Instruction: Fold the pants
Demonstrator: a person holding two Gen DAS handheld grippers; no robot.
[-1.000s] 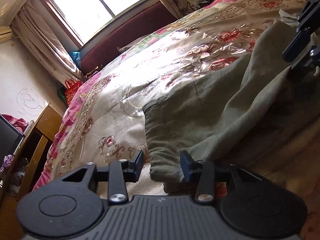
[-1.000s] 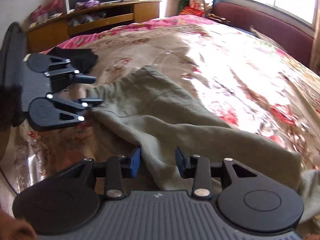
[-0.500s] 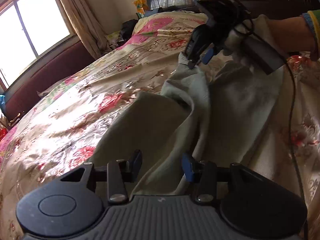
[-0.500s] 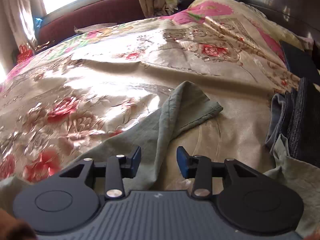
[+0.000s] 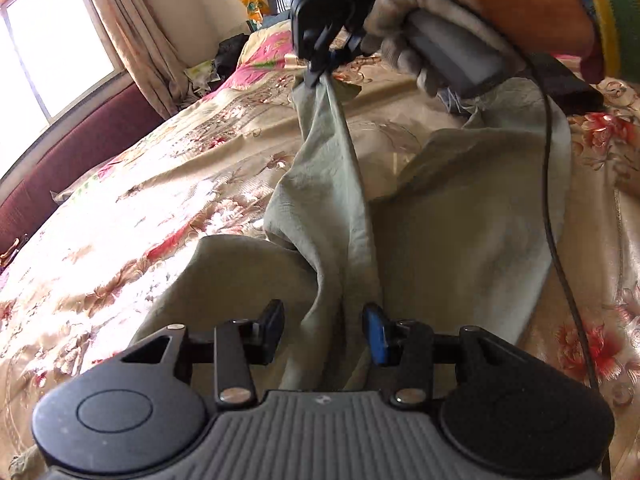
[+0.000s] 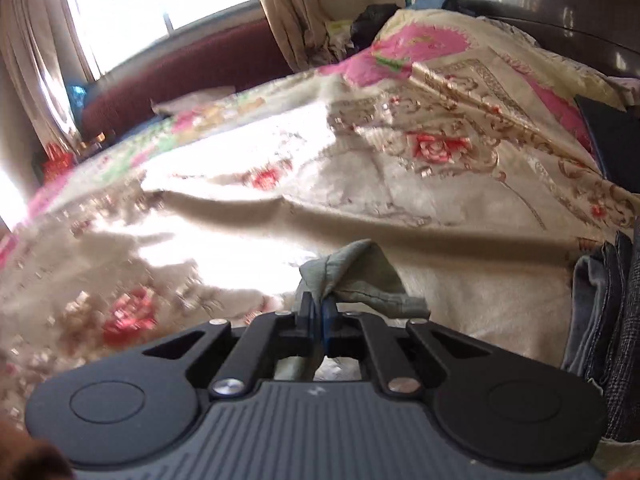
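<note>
Sunlit floral bedspread [image 5: 168,184], curtained window [image 6: 160,4]

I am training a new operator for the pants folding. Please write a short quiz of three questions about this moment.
1. True or false: the right claw is shut on a bunched edge of the green pants.
2. Multiple choice. The left claw is: A) open, with cloth running between its fingers; B) shut on the pants; C) out of view.
3. Short answer: on what do the pants lie?

Key
1. True; in the left wrist view the cloth is drawn up to that claw.
2. A.
3. On the flowered bedspread.
</note>
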